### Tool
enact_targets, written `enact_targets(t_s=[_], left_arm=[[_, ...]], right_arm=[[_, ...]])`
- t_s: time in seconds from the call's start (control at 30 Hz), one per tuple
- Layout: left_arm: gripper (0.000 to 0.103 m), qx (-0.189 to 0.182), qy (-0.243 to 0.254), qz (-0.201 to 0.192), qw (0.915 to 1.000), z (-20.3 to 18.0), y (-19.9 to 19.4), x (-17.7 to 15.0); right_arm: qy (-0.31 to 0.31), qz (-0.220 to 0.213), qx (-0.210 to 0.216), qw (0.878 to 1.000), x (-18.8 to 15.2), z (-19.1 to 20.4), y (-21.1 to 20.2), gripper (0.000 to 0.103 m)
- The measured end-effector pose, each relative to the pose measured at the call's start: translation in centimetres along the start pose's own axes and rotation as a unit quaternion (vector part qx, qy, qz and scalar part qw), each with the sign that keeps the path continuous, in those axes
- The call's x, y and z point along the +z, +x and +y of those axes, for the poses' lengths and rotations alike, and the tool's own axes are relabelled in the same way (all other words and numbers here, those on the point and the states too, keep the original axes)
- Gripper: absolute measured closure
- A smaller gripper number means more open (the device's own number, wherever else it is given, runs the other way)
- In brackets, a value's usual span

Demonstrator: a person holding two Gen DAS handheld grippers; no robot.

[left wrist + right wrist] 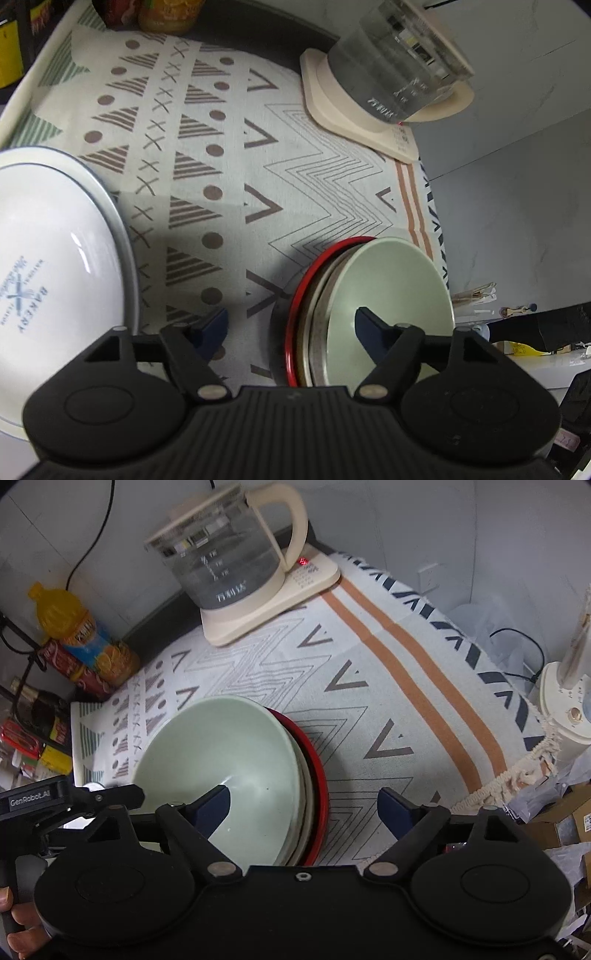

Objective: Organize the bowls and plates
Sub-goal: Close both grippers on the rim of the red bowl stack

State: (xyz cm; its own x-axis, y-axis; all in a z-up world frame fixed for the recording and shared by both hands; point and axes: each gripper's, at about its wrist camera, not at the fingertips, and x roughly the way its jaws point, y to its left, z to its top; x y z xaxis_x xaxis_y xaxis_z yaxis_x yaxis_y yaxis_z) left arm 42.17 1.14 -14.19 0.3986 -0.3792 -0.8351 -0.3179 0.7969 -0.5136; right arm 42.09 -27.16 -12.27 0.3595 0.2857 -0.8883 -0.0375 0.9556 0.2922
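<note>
A pale green bowl (391, 284) tops a stack of dishes that rests on a red plate (295, 314), all on the patterned cloth. My left gripper (291, 325) is open and straddles the stack's left rim, one finger over the cloth, the other over the bowl's inside. From the other side, my right gripper (304, 806) is open around the right rim of the green bowl (221, 753) and the red plate (319, 775). Neither gripper's pads press on the dishes. A white bowl (55, 254) printed "BAKERY" lies at the far left.
A glass kettle (229, 554) on its cream base stands at the back of the cloth (388, 701). Drink bottles (77, 635) crowd the back left corner. The cloth's fringed edge, a fan base (565, 701) and cardboard boxes (561, 819) lie to the right.
</note>
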Motion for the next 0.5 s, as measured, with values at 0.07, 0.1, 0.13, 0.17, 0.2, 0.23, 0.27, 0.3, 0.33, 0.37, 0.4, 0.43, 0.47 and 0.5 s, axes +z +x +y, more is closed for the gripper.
enact_targets(t_s=[0.07, 0.1, 0.13, 0.17, 0.2, 0.23, 0.27, 0.3, 0.33, 0.37, 0.4, 0.43, 0.47, 0.5], left_arm=[[0.033, 0.000, -0.003, 0.004, 1.0000, -0.1, 0.7, 0.0], [0.035, 0.003, -0.005, 0.007, 1.0000, -0.1, 1.0, 0.0], [0.039, 0.007, -0.006, 0.010, 0.9999, -0.2, 1.4, 0.0], [0.043, 0.010, -0.008, 0.016, 0.9998, -0.1, 1.8, -0.1], [0.044, 0.012, -0.012, 0.022, 0.9996, -0.1, 2.2, -0.1], [0.047, 0.013, -0.015, 0.027, 0.9995, 0.0, 2.6, -0.1], [0.049, 0.013, -0.017, 0.031, 0.9993, 0.0, 2.9, -0.2], [0.050, 0.014, -0.019, 0.034, 0.9991, 0.1, 3.2, -0.2], [0.052, 0.015, -0.022, 0.037, 0.9990, 0.1, 3.4, -0.3], [0.055, 0.018, -0.026, 0.039, 0.9987, 0.2, 3.6, -0.3], [0.058, 0.020, -0.029, 0.041, 0.9985, 0.3, 3.8, -0.4], [0.061, 0.021, -0.032, 0.042, 0.9984, 0.5, 3.9, -0.4], [0.062, 0.017, -0.036, 0.044, 0.9983, 0.6, 4.0, -0.4], [0.063, 0.014, -0.039, 0.045, 0.9981, 0.7, 4.1, -0.4]], right_arm=[[-0.009, 0.013, 0.003, 1.000, 0.4, 0.0, 0.8, 0.025], [-0.014, 0.019, 0.005, 1.000, 0.5, 0.0, 1.1, 0.026], [-0.018, 0.025, 0.006, 1.000, 0.7, 0.0, 1.5, 0.028], [-0.021, 0.031, 0.008, 0.999, 0.8, 0.0, 1.8, 0.030], [-0.022, 0.037, 0.009, 0.999, 0.8, 0.0, 2.1, 0.031], [-0.022, 0.044, 0.010, 0.999, 0.9, -0.1, 2.5, 0.031], [-0.022, 0.049, 0.010, 0.998, 1.0, -0.1, 2.7, 0.032], [-0.022, 0.054, 0.011, 0.998, 1.1, -0.2, 3.0, 0.032], [-0.022, 0.059, 0.012, 0.998, 1.2, -0.3, 3.3, 0.033], [-0.021, 0.064, 0.012, 0.998, 1.2, -0.4, 3.5, 0.036], [-0.021, 0.069, 0.013, 0.997, 1.3, -0.6, 3.8, 0.037], [-0.020, 0.075, 0.014, 0.997, 1.3, -0.7, 4.0, 0.040], [-0.018, 0.080, 0.015, 0.997, 1.3, -0.7, 4.2, 0.044], [-0.018, 0.084, 0.016, 0.996, 1.3, -0.8, 4.5, 0.045]])
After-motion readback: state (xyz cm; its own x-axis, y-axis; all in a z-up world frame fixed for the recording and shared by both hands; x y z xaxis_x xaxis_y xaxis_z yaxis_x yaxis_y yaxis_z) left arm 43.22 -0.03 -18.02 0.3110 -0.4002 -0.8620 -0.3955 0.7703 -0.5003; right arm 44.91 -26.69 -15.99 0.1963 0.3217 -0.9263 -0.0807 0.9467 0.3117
